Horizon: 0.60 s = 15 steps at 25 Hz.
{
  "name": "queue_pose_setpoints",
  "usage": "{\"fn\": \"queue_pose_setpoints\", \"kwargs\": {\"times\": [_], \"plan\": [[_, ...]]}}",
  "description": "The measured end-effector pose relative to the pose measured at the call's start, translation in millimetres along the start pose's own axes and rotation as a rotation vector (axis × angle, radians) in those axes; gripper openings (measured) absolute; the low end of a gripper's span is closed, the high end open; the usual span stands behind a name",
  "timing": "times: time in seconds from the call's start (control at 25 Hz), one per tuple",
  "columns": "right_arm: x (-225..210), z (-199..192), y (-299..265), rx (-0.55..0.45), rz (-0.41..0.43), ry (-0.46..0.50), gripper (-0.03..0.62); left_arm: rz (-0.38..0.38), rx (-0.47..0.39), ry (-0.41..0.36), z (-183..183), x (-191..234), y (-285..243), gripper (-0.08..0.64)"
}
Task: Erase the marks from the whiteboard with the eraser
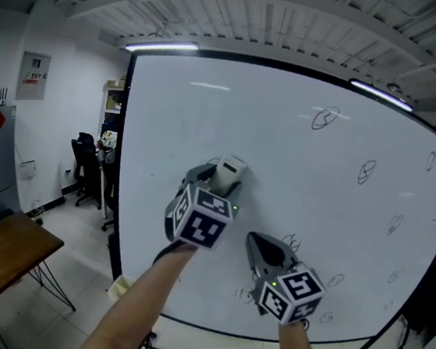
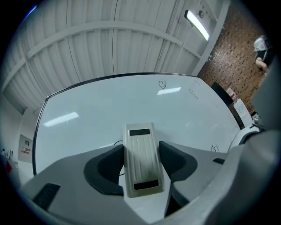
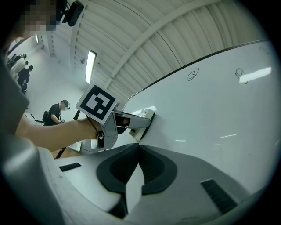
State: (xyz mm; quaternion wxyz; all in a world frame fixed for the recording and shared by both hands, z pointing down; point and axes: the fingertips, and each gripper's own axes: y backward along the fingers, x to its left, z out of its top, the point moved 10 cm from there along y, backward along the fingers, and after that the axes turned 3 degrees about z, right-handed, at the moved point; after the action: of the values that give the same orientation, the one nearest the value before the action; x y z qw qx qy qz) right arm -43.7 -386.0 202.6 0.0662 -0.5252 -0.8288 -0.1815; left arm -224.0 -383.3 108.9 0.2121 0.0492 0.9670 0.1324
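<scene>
Eraser (image 2: 141, 158) is sitting clamped in left gripper (image 1: 216, 176) jaws, pad looking flat against whiteboard (image 1: 284, 138) centre-left, ready for wiping. Right gripper (image 3: 138, 165) is idling, jaws together, empty. Marks (image 1: 325, 117) are waiting further right.

Bare whiteboard (image 1: 280, 176) lies open above the eraser (image 1: 228, 172); the right hand-held gripper (image 1: 256, 243) crowds below.

1 whiteboard (image 1: 284, 138), 1 eraser (image 1: 233, 166), approx 10 marks (image 1: 325, 117). 2 grippers: left gripper (image 1: 213, 179), right gripper (image 1: 262, 245), 2 fingers (image 2: 105, 169) ea. 1 tabletop (image 1: 0, 255), 1 chair (image 1: 86, 165), 2 ceiling lights (image 1: 160, 46).
</scene>
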Motion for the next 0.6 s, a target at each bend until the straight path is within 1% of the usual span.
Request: {"fn": "queue_pose_setpoints", "kwargs": {"times": [0.16,0.24,0.44,0.6], "plan": [[1.3,-0.5,-4.9,0.001,0.002,-0.002,-0.009,-0.023,-0.008,0.015,-0.5,2.6,-2.7,0.256],[2.6,-0.8,-6.4,0.000,0.005,-0.002,-0.009,-0.019,-0.012,0.028,-1.6,8.6,-2.0,0.256],[3.0,-1.3,-2.5,0.002,-0.009,-0.001,-0.009,0.048,-0.017,0.067,-7.2,41.8,5.5,0.257],[1.5,-3.1,4.4,0.001,-0.020,-0.007,-0.009,0.132,-0.009,0.117,-17.4,78.4,12.7,0.256]]}}
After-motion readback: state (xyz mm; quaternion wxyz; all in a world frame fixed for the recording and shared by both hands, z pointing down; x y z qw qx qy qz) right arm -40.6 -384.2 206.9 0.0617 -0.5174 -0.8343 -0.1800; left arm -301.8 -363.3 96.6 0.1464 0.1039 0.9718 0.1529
